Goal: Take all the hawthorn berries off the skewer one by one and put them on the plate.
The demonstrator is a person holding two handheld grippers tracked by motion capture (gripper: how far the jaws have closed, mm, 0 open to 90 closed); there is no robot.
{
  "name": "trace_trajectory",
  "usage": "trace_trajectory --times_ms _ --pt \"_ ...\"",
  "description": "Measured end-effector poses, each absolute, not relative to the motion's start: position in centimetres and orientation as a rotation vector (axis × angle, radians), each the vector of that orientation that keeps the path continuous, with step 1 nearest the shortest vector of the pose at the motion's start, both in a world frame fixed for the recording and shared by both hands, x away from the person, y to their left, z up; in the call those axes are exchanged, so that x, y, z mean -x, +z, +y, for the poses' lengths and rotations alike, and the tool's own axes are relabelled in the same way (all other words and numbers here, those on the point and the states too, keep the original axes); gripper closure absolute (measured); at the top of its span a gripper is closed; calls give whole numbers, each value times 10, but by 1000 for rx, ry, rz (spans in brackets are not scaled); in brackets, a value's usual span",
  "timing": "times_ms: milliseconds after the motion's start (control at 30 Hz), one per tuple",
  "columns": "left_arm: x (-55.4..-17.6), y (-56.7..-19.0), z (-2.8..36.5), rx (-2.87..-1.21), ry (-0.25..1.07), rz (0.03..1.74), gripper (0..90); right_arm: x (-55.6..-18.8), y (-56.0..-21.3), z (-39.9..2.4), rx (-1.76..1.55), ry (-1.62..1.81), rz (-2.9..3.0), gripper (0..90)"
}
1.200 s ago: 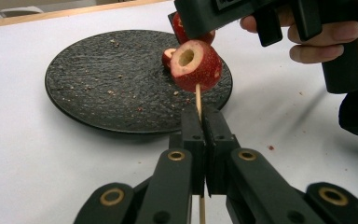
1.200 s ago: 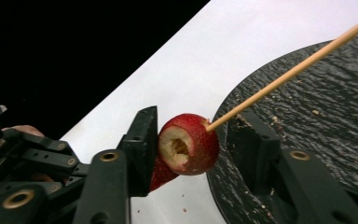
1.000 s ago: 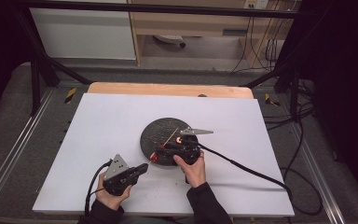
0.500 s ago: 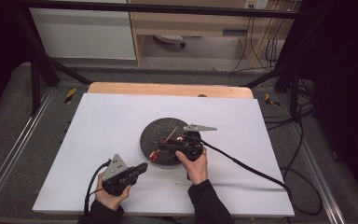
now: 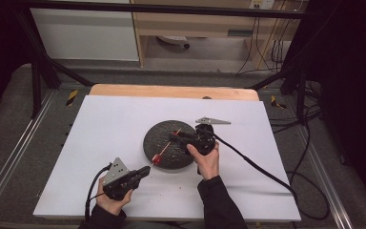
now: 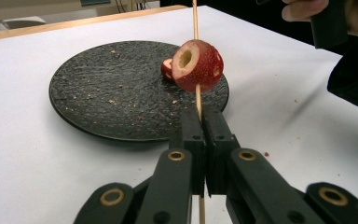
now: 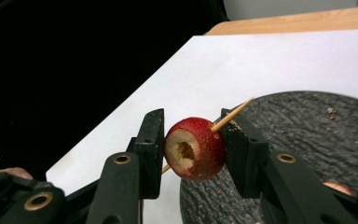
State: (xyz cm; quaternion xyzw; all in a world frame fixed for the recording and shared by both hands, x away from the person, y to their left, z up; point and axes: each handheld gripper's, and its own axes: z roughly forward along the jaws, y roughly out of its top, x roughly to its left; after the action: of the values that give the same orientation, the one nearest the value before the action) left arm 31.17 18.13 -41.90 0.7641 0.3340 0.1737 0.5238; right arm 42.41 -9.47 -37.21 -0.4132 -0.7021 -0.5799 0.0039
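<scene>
A thin wooden skewer (image 6: pixel 196 18) runs through a red fruit with a hollowed core (image 6: pixel 198 65). My left gripper (image 6: pixel 200 114) is shut on the skewer's lower end, just short of the near rim of a dark round plate (image 6: pixel 102 93). From above, the left gripper (image 5: pixel 145 171) sits left of the plate (image 5: pixel 159 136), with the fruit (image 5: pixel 156 160) over its near edge. My right gripper (image 5: pixel 173 137) hovers over the plate, pointing at the fruit. Its jaws stand open (image 7: pixel 192 116); the fruit (image 7: pixel 195 148) shows between them, seemingly just beyond.
A small red fruit piece (image 6: pixel 167 69) and crumbs lie on the plate. A white sheet (image 5: pixel 114 119) covers the table, with a wooden edge (image 5: pixel 171 90) at the back. The right gripper's cable (image 5: pixel 257 164) trails off to the right.
The right gripper has drawn back a little, away from the fruit and toward the far right of the plate. The left gripper and skewer have stayed put.
</scene>
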Motion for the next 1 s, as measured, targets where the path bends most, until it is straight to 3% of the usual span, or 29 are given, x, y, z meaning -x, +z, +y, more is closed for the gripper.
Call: trace_trajectory --times_ms 1000 --pt "-312 -418 185 -1822 417 805 882 -458 -343 -132 1469 -1869 -2230 620"
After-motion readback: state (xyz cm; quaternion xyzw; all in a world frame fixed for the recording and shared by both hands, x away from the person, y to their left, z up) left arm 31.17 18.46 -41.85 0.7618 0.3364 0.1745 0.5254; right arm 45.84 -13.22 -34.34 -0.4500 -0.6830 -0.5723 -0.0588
